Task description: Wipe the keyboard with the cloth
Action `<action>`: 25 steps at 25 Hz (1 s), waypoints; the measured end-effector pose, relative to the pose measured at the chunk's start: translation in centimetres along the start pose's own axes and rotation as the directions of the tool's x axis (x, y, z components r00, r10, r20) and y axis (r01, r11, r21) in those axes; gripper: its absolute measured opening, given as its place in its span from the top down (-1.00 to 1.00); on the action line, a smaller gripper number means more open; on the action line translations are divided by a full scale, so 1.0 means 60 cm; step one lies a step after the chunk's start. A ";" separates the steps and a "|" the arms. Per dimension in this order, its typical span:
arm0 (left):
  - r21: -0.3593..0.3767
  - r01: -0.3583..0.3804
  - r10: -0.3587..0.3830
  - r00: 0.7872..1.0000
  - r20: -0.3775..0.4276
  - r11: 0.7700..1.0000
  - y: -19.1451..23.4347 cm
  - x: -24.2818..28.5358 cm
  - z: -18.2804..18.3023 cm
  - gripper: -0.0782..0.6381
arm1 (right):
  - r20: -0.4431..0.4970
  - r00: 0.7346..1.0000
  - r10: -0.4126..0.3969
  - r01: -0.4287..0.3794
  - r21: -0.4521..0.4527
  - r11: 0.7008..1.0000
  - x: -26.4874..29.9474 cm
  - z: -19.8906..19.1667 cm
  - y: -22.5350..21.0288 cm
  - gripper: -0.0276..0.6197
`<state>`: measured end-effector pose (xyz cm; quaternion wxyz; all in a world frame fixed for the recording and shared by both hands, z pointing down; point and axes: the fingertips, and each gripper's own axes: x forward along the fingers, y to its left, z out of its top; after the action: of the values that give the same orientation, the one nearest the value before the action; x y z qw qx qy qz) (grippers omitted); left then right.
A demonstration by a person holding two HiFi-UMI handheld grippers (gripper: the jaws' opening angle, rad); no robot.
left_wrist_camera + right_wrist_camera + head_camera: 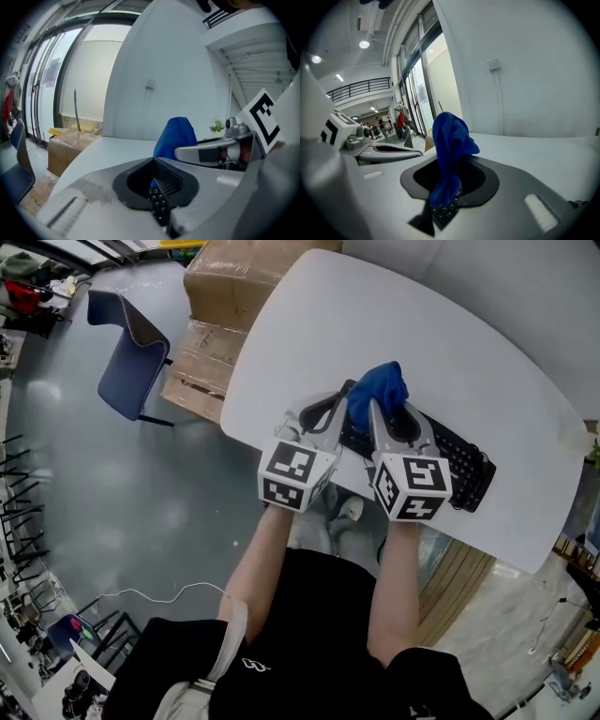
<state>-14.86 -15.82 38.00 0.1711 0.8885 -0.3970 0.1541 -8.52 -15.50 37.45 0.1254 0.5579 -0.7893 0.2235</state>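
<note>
A black keyboard [464,470] lies along the near edge of the white table [422,324]. My right gripper [375,411] is shut on a blue cloth [380,388], which stands bunched above the keyboard's left half. In the right gripper view the cloth [449,140] rises out of the jaws, with keys [445,212] under them. My left gripper [345,409] is close beside it on the left, jaws together and holding nothing, over the keyboard's left end. The left gripper view shows keys [159,204] below and the cloth [176,138] just ahead.
Cardboard boxes [234,296] stand on the floor against the table's left side, with a blue chair [131,352] further left. The table's near edge runs just under both grippers. A white wall [159,70] rises behind the table.
</note>
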 end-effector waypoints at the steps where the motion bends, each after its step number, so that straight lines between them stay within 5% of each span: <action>1: -0.004 0.010 -0.010 1.000 -0.013 1.000 0.008 0.006 -0.009 0.79 | -0.013 1.000 0.001 -0.001 0.001 1.000 0.013 -0.007 0.004 0.62; 25: 0.025 0.148 -0.136 0.953 -0.272 0.989 0.074 0.116 -0.139 0.79 | -0.217 0.976 -0.016 0.032 0.067 0.997 0.153 -0.129 -0.001 0.62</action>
<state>-14.93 -19.57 49.12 0.2142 0.8890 -0.3018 0.2695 -12.02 -19.28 48.29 0.1939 0.5438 -0.7559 0.3088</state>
